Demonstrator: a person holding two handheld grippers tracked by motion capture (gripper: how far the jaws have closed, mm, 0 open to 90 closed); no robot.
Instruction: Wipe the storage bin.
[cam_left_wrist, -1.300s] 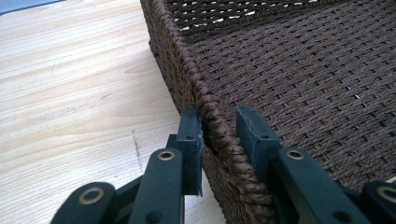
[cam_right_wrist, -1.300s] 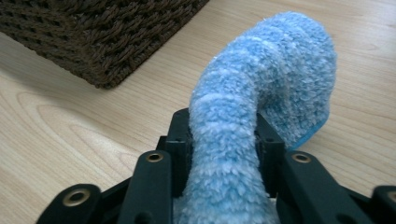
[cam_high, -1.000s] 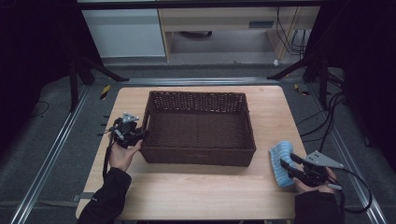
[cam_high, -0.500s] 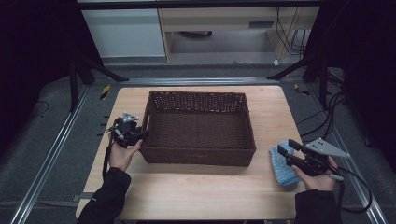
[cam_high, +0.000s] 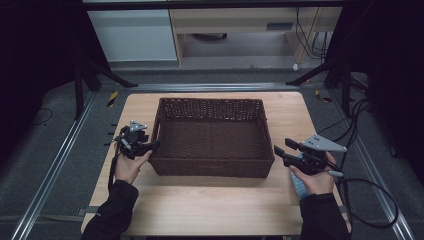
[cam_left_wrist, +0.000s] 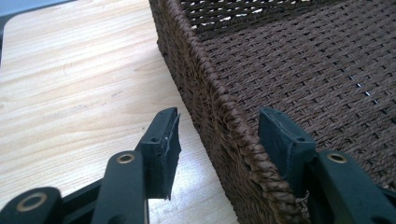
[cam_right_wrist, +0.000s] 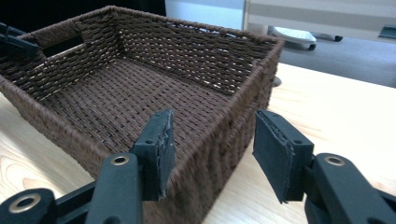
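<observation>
- On the wooden table (cam_high: 210, 205), the left gripper (cam_left_wrist: 219, 135) sits at the left wall of the brown woven basket (cam_high: 212, 137); its jaws have just been opening and now stand apart, straddling the rim, one pad outside, one inside, neither pressing.
- Over at the right end, the right gripper (cam_right_wrist: 212, 140) hangs with jaws apart and nothing between them, aimed at the basket's near right corner, just off the weave.
- Mid-table sits the basket: rectangular, dark brown, tight wicker, braided rim, nothing inside.
- From the high view, a blue thing (cam_high: 298, 186) peeks out under the right hand (cam_high: 314, 179); too hidden to identify.
- Only the right gripper view shows a handle slot cut in the far end wall.
- Close up, the left gripper view shows the rim's coarse braid and the bare wood beside it.
</observation>
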